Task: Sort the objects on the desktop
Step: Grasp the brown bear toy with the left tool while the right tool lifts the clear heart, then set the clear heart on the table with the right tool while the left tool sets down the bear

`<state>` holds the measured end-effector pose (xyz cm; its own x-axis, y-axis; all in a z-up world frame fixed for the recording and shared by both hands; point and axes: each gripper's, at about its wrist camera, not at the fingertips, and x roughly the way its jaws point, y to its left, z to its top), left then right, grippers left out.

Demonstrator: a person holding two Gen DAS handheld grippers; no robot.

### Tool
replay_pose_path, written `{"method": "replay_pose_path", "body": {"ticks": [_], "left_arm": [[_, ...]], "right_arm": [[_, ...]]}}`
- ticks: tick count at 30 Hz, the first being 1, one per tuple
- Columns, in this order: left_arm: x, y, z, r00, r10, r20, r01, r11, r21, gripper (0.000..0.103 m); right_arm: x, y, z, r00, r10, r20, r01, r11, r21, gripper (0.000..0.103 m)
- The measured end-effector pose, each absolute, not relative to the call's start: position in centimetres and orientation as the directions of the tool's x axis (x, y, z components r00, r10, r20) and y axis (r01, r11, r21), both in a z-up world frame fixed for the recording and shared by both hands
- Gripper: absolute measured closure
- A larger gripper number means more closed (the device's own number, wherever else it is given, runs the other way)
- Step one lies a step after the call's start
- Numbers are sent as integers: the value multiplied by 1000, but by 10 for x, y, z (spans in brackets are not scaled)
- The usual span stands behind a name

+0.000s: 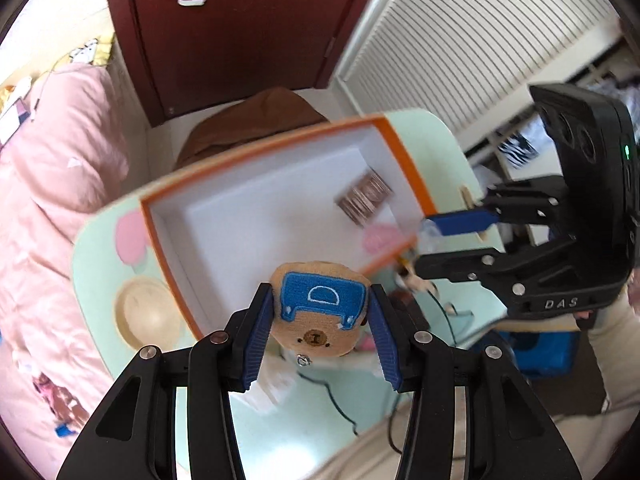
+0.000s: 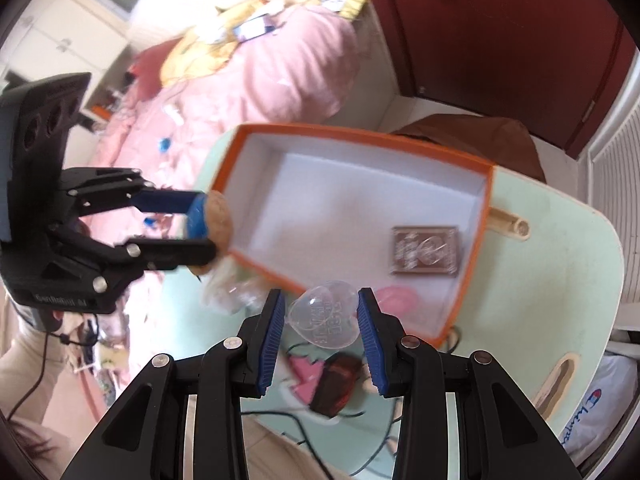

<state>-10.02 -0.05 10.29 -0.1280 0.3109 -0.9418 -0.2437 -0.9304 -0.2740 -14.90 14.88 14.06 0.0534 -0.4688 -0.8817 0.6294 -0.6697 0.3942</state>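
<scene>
My left gripper (image 1: pixel 320 312) is shut on a tan plush bear head with a blue cap (image 1: pixel 320 312), held above the near rim of an orange box with a white inside (image 1: pixel 280 216). It also shows in the right wrist view (image 2: pixel 210 236) at the box's left edge (image 2: pixel 224 184). My right gripper (image 2: pixel 322 320) is shut on a clear plastic heart (image 2: pixel 322 318), held above the box's near rim. In the left wrist view the right gripper (image 1: pixel 424 240) is at the box's right corner. A brown rectangular card (image 2: pixel 426 252) lies inside the box.
The box sits on a mint green table (image 2: pixel 560 264). A pink and dark red toy (image 2: pixel 324 380) and black cables (image 2: pixel 296 428) lie on the table near me. A pink quilted bed (image 1: pixel 48 200) is to the left, a brown chair (image 1: pixel 256 120) behind the table.
</scene>
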Motion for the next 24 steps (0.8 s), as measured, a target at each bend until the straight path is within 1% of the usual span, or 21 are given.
{"method": "replay_pose_path", "body": {"ticks": [4,8,13,19,21,24], "left_arm": [[-77,-4,108,-143,350,-926,-240,-920,-311,54],[-48,-6,86,-105,364,-925,-186,-921,-341,54],[-31,-4,54,-74,340,-937,-145,-934,-328,54],[-27,4,30,-73,288,-955,-132,-952,-277,54],[-28,5,30,-88,286,-954,-127,-953,-274,51],[-30,5,30,-93,287,-953,-114,-954,-277,49]], "right_arm": [[-120,142,135,84,-470,-878,648,-644,407,67],[-95,130,111,118,-448,-886,658,-633,408,67],[-79,112,78,151,-407,-901,658,-638,399,67],[-76,95,62,78,-340,-937,695,-656,296,67],[-76,91,57,71,-322,-944,699,-659,277,67],[-78,88,54,46,-308,-950,707,-662,248,66]]}}
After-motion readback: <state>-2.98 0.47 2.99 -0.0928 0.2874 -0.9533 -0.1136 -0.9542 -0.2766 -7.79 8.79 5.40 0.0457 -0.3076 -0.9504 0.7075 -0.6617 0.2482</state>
